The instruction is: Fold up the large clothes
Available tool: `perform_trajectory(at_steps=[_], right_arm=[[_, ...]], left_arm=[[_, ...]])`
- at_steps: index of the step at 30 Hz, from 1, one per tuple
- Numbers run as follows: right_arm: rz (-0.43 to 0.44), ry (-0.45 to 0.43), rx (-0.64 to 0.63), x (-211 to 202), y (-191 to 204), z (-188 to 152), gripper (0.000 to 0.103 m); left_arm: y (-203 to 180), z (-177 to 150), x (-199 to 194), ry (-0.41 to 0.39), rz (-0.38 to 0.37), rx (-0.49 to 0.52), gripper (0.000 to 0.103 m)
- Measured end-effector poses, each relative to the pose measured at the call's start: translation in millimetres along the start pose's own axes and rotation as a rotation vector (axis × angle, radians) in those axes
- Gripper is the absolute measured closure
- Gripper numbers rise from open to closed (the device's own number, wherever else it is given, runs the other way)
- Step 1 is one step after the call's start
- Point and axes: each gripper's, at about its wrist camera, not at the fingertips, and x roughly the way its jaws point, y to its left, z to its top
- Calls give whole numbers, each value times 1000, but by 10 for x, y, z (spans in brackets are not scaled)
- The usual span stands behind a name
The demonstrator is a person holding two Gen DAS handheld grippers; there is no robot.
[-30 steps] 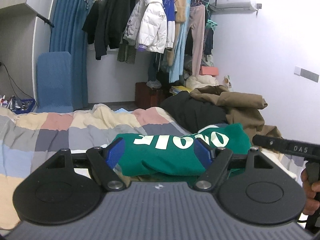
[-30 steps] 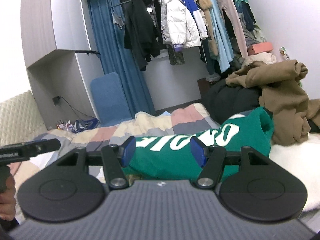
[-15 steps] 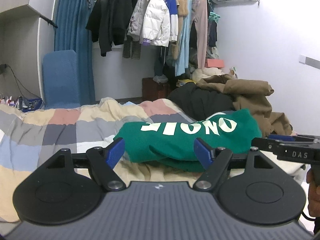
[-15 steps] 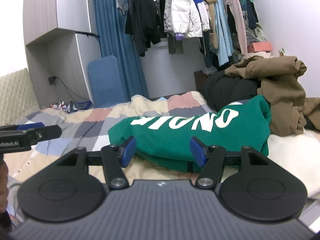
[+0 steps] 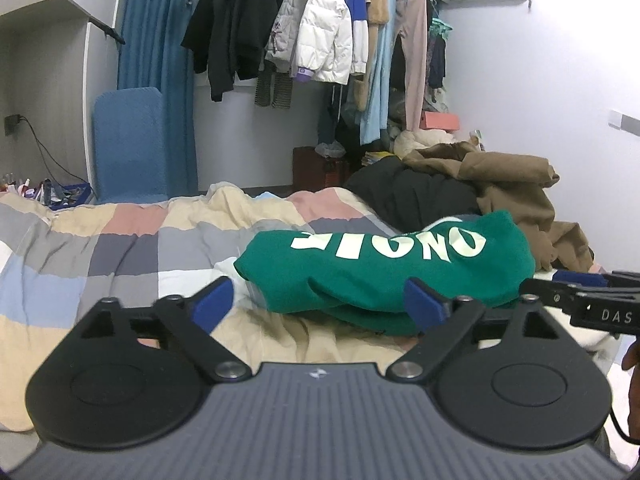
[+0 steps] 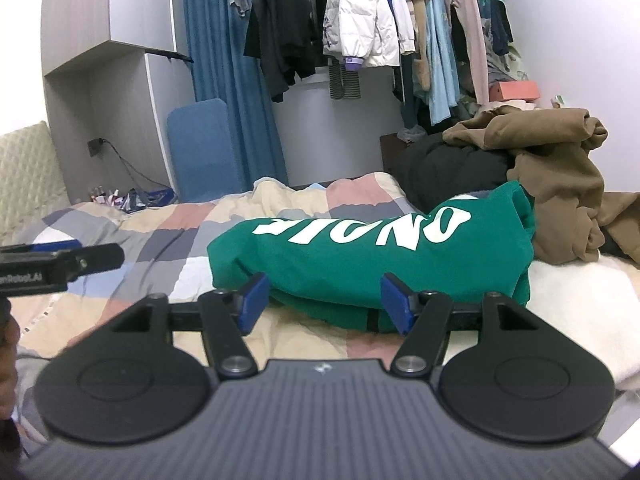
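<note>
Where it lies folded, green sweatshirt [image 5: 384, 272] reads "ONOIF".

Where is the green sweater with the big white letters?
In both wrist views the green sweater lies folded on the checked quilt, just ahead of the grippers, with the brown and black clothes pile right behind it.

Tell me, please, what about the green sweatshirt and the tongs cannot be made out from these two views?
- Green sweatshirt: its near edge, left wrist view, is hidden behind the left tongs; jaws just opened wider.
- Its far right end, right wrist view, merges into the brown garment.
- Right tongs: cloth contact unclear.
- Its print: upside down, partly creased.
</note>
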Motion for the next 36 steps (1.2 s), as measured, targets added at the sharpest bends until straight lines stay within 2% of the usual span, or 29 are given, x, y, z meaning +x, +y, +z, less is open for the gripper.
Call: perform_trajectory(at_steps=[4,7,16,18,19,22,36], right_arm=[[-26,4,-13,13,2,0,37],[-38,-1,-10,3,-16,2,28],[-50,-10,-10,-56,-37,0,28],[-55,-12,-13,-65,-28,2,22],[-56,-15,-11,-75,-28,0,13],[-80,-26,-22,-81,-20,5,0],[-106,-9,-6,-105,-31,-4,0]], left_arm=[[-29,-32,41,15,17,7,3],[-24,-44,69,18,32,1,3],[-20,-36,46,11,51,-27,2],[-40,-33,35,9,51,-31,1],[-44,-31,32,7,53,-30,1],[-59,-27,20,4,61,-27,1],[-131,-17,-32,-1,51,-19,0]])
